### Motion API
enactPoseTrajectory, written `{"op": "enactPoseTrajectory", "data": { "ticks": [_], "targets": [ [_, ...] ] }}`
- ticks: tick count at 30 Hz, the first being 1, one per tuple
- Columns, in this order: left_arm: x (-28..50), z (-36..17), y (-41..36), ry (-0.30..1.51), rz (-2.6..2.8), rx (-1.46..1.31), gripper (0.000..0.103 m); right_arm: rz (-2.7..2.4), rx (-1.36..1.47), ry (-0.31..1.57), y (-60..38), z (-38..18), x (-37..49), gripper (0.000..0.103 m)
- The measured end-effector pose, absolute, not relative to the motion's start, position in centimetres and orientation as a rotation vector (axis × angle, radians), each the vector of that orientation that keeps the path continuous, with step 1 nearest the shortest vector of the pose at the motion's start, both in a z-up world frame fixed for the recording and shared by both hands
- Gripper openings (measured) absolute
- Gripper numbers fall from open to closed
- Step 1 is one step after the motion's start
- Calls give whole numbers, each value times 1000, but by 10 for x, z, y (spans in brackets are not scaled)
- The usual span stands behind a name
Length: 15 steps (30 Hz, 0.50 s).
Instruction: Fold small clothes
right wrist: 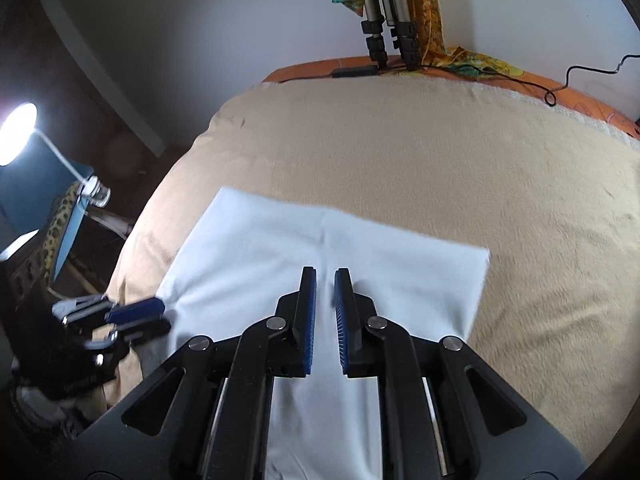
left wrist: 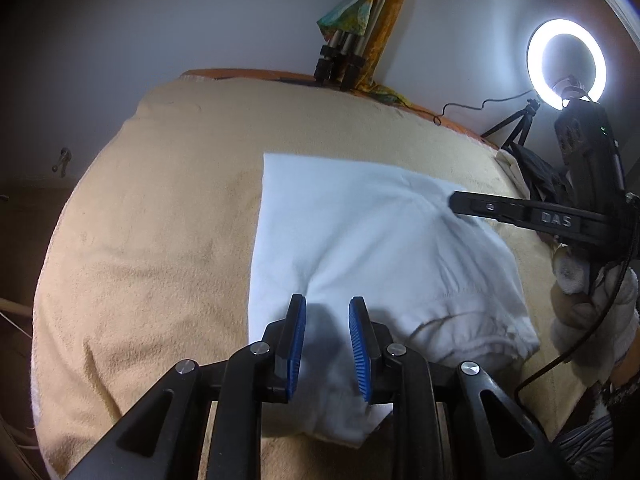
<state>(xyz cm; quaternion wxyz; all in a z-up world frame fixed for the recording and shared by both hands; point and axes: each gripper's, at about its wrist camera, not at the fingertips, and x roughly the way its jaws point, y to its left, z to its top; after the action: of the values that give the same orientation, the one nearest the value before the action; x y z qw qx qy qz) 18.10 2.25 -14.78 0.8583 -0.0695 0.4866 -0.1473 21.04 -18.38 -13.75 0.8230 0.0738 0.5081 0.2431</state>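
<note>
Left wrist view first: we've got our left gripper point(left wrist: 327, 320) hovering over the near edge of the white garment point(left wrist: 360, 232), jaws parted to a medium gap, blue ribbed pads either side of a bit of cloth but not clearly pinching it, so we'd call it empty for now. The garment lies on the beige blanket point(left wrist: 152, 240), toward its right side, folded into a rough rectangle with a crisp straight left edge and a bunched hem at the near right corner. It looks like soft cotton knit, the blanket more fleecy. Our right gripper point(left wrist: 454, 202) comes in from the right with its tip on or just over the cloth's far right part; we can't tell contact from here. A ring light point(left wrist: 566, 62) glows at the far right corner.

Right wrist view: the right tongs point(right wrist: 325, 280) sit above the middle of the garment point(right wrist: 248, 240), jaws slightly apart, nothing between them. The left tongs point(right wrist: 156, 314) appear at the cloth's left corner, probably lining up a grab for the next fold. A tripod point(right wrist: 390, 20) stands at the blanket's point(right wrist: 440, 140) far edge.
</note>
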Motion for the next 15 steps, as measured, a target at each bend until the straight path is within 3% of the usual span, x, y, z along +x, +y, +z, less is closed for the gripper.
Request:
{"op": "enactPoseTrajectory", "data": {
  "ticks": [9, 11, 12, 14, 15],
  "targets": [
    [164, -155, 35, 1041, -306, -122, 22, 422, 163, 1130, -230, -159, 194, 10],
    [157, -151, 40, 1035, -296, -129, 26, 410, 164, 1133, -239, -158, 190, 12],
    [152, -148, 44, 1028, -290, -142, 28, 407, 180, 1134, -245, -156, 187, 14],
    [142, -141, 54, 1013, -263, -178, 38, 392, 196, 1119, -254, -153, 181, 40],
    [138, -138, 60, 1007, -250, -202, 41, 390, 207, 1107, -260, -151, 179, 46]
  ]
}}
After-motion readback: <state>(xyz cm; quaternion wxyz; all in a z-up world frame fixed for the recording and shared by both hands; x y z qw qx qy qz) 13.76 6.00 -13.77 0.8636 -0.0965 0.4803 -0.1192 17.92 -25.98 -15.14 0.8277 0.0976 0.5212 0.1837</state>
